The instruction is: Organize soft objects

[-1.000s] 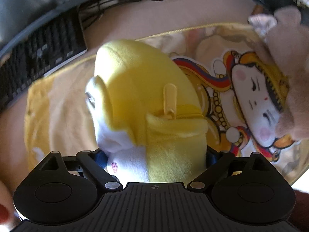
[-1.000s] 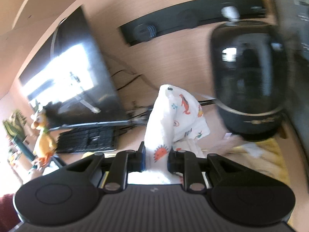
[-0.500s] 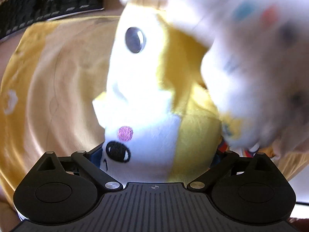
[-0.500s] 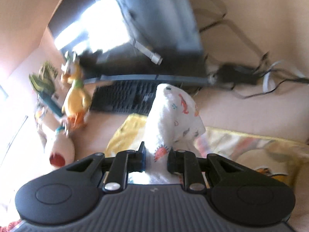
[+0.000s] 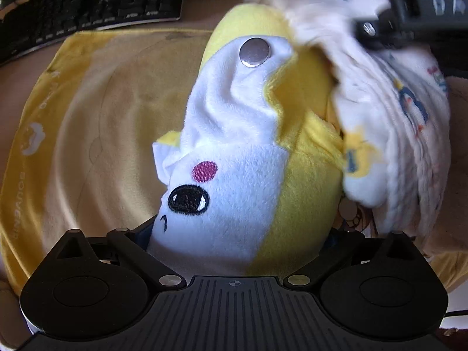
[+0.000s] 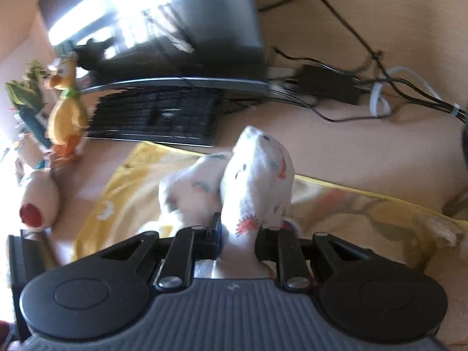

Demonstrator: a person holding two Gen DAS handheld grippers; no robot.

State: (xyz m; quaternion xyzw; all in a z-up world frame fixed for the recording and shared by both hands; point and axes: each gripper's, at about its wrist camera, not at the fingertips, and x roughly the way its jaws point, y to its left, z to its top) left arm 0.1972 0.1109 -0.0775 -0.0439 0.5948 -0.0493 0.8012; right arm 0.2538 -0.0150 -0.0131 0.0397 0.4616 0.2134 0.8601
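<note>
A yellow and white plush toy [image 5: 242, 158] with a stitched eye, pink cheek and metal snap fills the left wrist view. My left gripper [image 5: 237, 234] is shut on it, holding it over a yellow printed cloth [image 5: 96, 111]. A white printed towel [image 5: 389, 108] hangs against the plush's right side, carried by my right gripper [image 5: 409, 8] at the top right. In the right wrist view my right gripper [image 6: 238, 234] is shut on that white towel [image 6: 257, 181], which drapes over the yellow cloth [image 6: 122, 199].
A black keyboard [image 6: 158, 114] and a monitor [image 6: 175, 20] stand behind the cloth, with cables and a power brick [image 6: 327, 87] to the right. An orange duck toy [image 6: 65, 108] and a pale plush with a red spot [image 6: 38, 204] sit at the left.
The towel in my right gripper has come down lower over the yellow cloth and against the plush. The plush in my left gripper has turned slightly, its face now larger in view.
</note>
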